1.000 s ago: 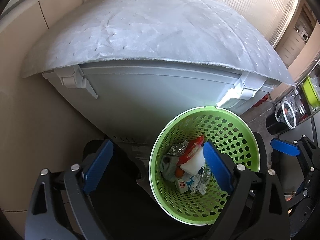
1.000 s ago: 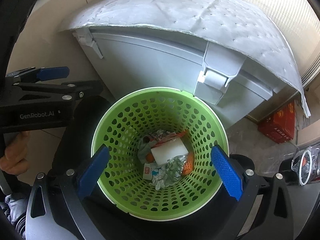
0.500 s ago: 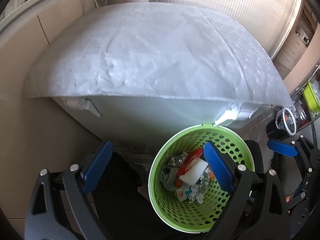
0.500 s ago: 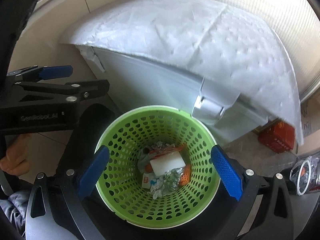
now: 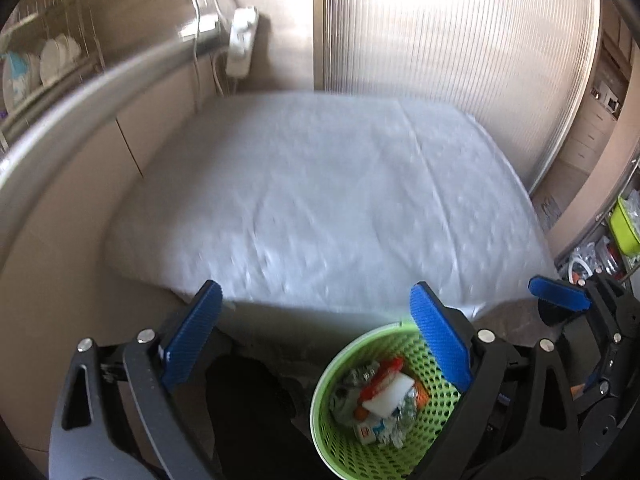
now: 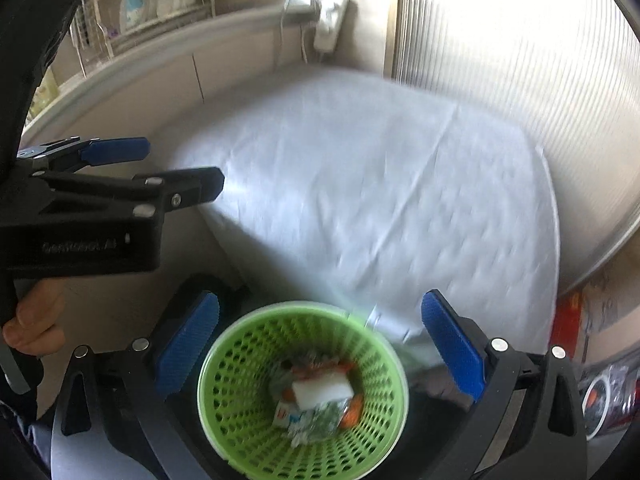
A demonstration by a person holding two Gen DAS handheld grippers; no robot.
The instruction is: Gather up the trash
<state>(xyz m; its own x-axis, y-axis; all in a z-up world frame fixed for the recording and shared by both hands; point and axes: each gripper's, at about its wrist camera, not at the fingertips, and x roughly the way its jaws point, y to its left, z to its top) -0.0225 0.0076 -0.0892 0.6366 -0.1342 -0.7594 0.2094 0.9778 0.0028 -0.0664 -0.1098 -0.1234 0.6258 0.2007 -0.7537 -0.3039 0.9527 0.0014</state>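
A green perforated basket (image 5: 340, 436) stands on the floor below both grippers; it also shows in the right wrist view (image 6: 244, 412). It holds trash (image 5: 380, 404): a white foam block, red and orange wrappers, crumpled foil and a small carton, also seen in the right wrist view (image 6: 316, 400). My left gripper (image 5: 316, 340) is open and empty above the basket's left side. My right gripper (image 6: 320, 340) is open and empty over the basket. The left gripper also appears in the right wrist view (image 6: 152, 172), and the right gripper at the left wrist view's right edge (image 5: 560, 296).
A large grey bin covered by a white padded sheet (image 5: 320, 200) stands right behind the basket. Beige cabinets (image 5: 80, 200) and a counter with a dish rack (image 6: 152, 4) lie to the left. A ribbed translucent door (image 5: 460, 60) is behind. A red box (image 6: 568, 324) sits at the right.
Both grippers have risen and tilted up: the basket has slid to the bottom of both views and the top of the covered bin and the back wall now show. Both stay open.
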